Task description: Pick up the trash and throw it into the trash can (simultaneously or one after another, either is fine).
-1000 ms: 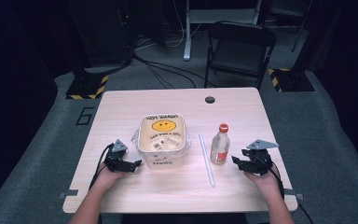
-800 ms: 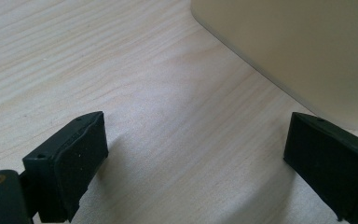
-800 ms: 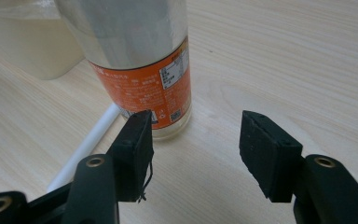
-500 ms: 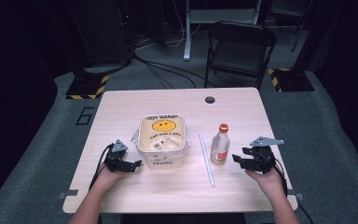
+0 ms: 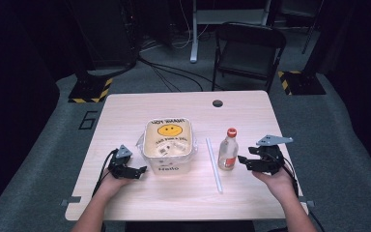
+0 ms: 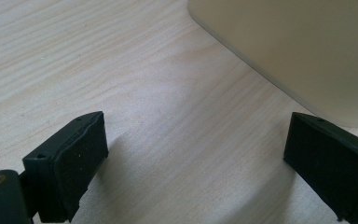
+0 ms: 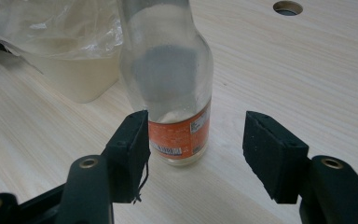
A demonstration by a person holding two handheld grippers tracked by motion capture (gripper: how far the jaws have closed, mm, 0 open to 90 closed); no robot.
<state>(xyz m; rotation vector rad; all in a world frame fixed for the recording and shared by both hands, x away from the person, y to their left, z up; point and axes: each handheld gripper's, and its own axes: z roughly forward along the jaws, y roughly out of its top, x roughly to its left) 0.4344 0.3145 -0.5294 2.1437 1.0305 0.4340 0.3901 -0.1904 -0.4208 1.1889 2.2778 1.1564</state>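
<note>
**Bottle approach: right gripper lined up on an upright glass bottle**

Bottle (image 5: 228,151), clear glass with a red cap and an orange label, stands upright on the worktop (image 5: 183,193), just right of a white straw (image 5: 213,165) and near the lidded tub (image 5: 168,145) wrapped in clear plastic. Its long axis runs vertical, cap pointing up, base flat on the wood. A round hole (image 5: 217,103) in the worktop lies well beyond it.

The step in hand appears to be the approach for a grasp. The right gripper (image 5: 247,161) sits just beside the bottle, its fingers (image 7: 128,149) spread wider than the bottle's body and having just been opening; in the right gripper view the bottle stands a little beyond them, nearer the left one, and nothing is held. The left gripper (image 5: 140,170) rests by the tub's near corner, fingers (image 6: 74,158) wide apart and empty over bare wood.

The next move likely calls for advancing the right gripper level until the labelled lower body lies between the fingers, centring it, then closing squarely so the bottle does not tip.
</note>
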